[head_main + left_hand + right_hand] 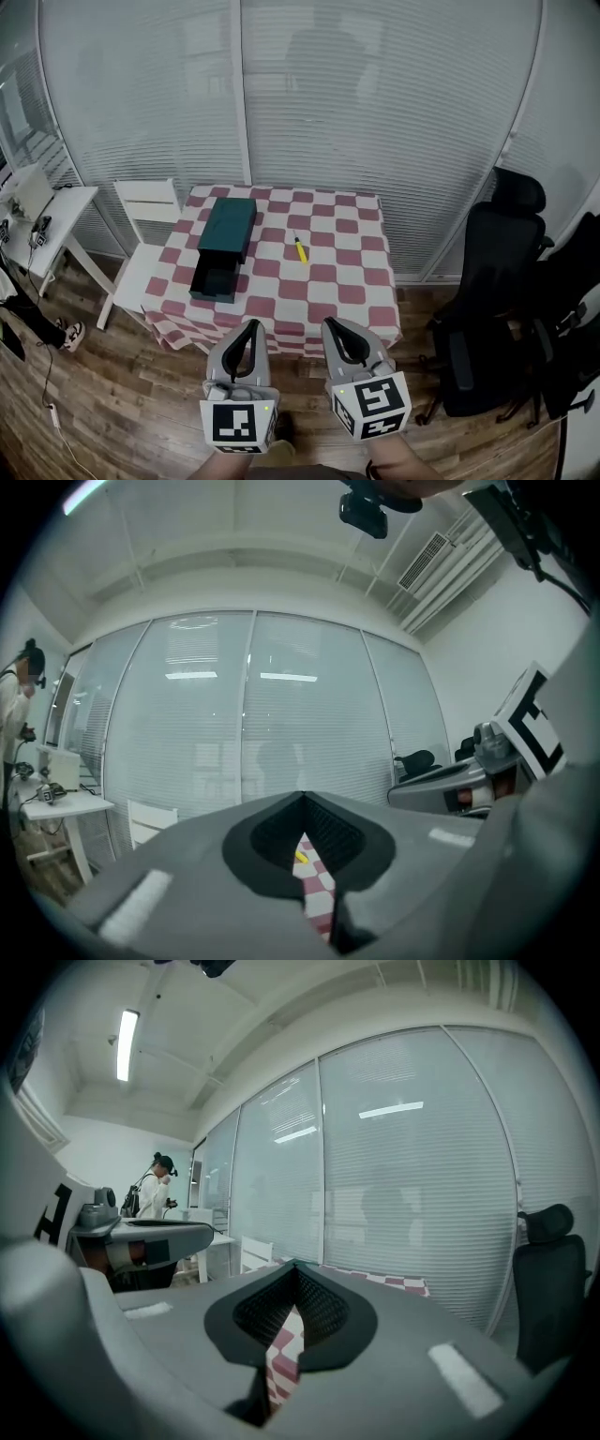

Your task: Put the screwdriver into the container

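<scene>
Left gripper (pixel 250 325) and right gripper (pixel 334 324), fingers pressed together on nothing, I hold short of the counter (pixel 367 302) because the yellow screwdriver (pixel 300 249), lying right of the open container (pixel 223 246), awaits pickup.

Screwdriver (pixel 300 249), centre of table (pixel 342 281): tip too small to tell. White desk (pixel 42 220), left of table: cut by view's edge.

Red-white checked surface (pixel 356 281), white chair (pixel 141 234) just left of it, white desk (pixel 47 225) far left, black office chairs (pixel 492 281) right, blinds (pixel 375 112) behind, wood floor (pixel 122 412)
</scene>
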Demonstrator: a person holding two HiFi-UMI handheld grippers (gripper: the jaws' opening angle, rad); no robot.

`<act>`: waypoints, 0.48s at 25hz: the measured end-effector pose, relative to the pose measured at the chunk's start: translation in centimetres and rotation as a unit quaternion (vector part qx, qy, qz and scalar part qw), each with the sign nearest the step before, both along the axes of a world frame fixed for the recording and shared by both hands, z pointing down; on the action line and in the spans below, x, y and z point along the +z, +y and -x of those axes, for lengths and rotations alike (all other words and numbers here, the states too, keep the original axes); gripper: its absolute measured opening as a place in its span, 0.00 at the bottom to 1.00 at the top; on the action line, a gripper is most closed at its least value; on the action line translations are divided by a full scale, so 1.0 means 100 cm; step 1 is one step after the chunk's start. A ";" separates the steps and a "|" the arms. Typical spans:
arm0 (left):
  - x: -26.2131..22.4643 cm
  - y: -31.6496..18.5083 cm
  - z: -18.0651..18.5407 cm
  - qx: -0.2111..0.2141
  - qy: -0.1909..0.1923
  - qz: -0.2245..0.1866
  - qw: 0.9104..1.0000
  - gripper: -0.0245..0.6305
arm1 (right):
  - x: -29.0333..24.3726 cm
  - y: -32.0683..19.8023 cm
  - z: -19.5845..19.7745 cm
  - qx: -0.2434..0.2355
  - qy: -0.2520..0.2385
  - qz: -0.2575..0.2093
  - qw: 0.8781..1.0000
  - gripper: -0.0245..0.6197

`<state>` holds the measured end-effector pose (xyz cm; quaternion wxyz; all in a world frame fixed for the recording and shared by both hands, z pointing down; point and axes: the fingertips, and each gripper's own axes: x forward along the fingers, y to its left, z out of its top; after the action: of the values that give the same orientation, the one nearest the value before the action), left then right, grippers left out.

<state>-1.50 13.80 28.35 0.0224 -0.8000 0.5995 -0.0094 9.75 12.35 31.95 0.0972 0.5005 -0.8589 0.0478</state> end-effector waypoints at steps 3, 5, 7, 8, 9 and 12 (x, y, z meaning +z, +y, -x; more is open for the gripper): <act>-0.001 -0.029 0.011 0.009 0.005 0.002 1.000 0.04 | -0.005 -0.031 0.011 0.009 0.006 -0.003 1.000 0.08; 0.001 -0.045 0.017 0.015 0.007 0.004 1.000 0.04 | -0.008 -0.048 0.018 0.015 0.012 -0.007 1.000 0.08; 0.007 -0.060 0.021 0.021 0.006 0.006 1.000 0.04 | -0.011 -0.062 0.021 0.021 0.017 -0.010 1.000 0.08; 0.008 -0.066 0.023 0.024 0.007 0.007 1.000 0.04 | -0.012 -0.069 0.023 0.024 0.019 -0.011 0.999 0.08; 0.009 -0.072 0.023 0.027 0.009 0.006 1.000 0.04 | -0.012 -0.074 0.023 0.026 0.021 -0.012 0.999 0.08; 0.012 -0.087 0.023 0.035 0.012 0.008 0.999 0.04 | -0.011 -0.090 0.022 0.033 0.026 -0.010 0.999 0.08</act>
<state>-3.77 5.09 29.59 0.0092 -0.8209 0.5709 -0.0035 7.55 3.37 30.81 0.1133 0.5305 -0.8396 0.0293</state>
